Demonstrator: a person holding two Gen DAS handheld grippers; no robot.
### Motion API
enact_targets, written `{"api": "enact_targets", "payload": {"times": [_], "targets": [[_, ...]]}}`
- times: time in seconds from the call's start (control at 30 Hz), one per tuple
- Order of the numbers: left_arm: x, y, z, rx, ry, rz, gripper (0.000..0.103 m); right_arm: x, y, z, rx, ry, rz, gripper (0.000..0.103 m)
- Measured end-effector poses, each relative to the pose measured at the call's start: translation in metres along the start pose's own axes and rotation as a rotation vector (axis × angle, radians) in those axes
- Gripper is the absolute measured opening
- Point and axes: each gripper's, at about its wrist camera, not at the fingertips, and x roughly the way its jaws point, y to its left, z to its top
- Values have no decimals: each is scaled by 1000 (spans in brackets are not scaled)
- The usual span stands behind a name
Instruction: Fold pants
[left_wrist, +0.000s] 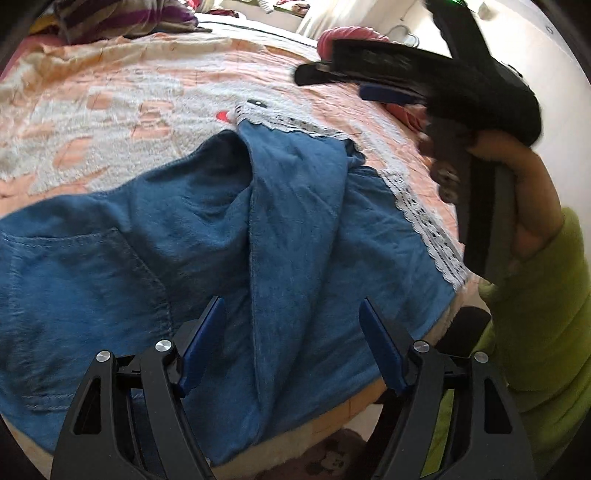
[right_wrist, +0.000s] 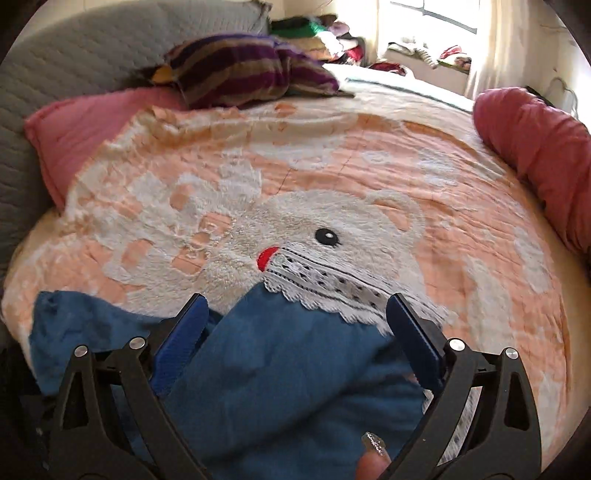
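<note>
Item: blue pants (left_wrist: 229, 236) with white lace hems (right_wrist: 332, 284), lying rumpled on the bed (right_wrist: 369, 177) near its front edge, one leg lapped over the other. My left hand-held gripper (left_wrist: 291, 343) hovers above them, jaws apart, empty. My right hand-held gripper (right_wrist: 295, 332), jaws apart, empty, sits above the hem. Step, I judge: early folding. Next: grip both ends, align legs.
</note>
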Motion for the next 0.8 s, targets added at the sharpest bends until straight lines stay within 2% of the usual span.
{"api": "enact_targets", "payload": {"times": [0.03, 0.1, 0.13, 0.17, 0.2, 0.23, 0.27, 0.43, 0.5, 0.53, 0.57, 0.6, 0.63, 0.67, 0.8], "targets": [[5, 2, 0, -10, 0, 2, 72, 10, 2, 4, -1, 20, 10, 91], [9, 5, 0, -23, -8, 5, 64, 28, 7, 11, -7, 53, -5, 91], [10, 5, 0, -19, -18, 12, 52, 40, 12, 14, -18, 72, -11, 91], [10, 4, 0, -13, -24, 10, 34, 49, 17, 17, -26, 82, -26, 91], [11, 4, 1, -10, -28, -7, 25, 57, 20, 20, -37, 86, -45, 91], [10, 4, 2, -12, -30, -26, 11, 69, 25, 24, -59, 96, -66, 91], [10, 4, 2, -10, -32, -47, 7, 78, 29, 26, -68, 103, -84, 91], [11, -10, -4, 69, -31, -74, 5, 114, 35, 34, -69, 162, -127, 91], [11, -13, -6, 95, -34, -66, 5, 125, 33, 34, -70, 177, -152, 73], [11, -13, -6, 101, -36, -67, 5, 130, 30, 34, -69, 189, -157, 46], [10, -13, -6, 98, -36, -70, 5, 134, 26, 33, -66, 201, -150, 28], [9, -12, -6, 95, -38, -73, 6, 134, 23, 33, -61, 201, -146, 24], [7, -9, -5, 90, -43, -70, 6, 131, 17, 32, -56, 191, -129, 10], [3, -6, -6, 89, -47, -65, 6, 126, 12, 31, -45, 178, -107, 5], [-2, 2, -5, 91, -71, -34, 7, 79, -24, 23, 61, 86, -40, 5]]}}
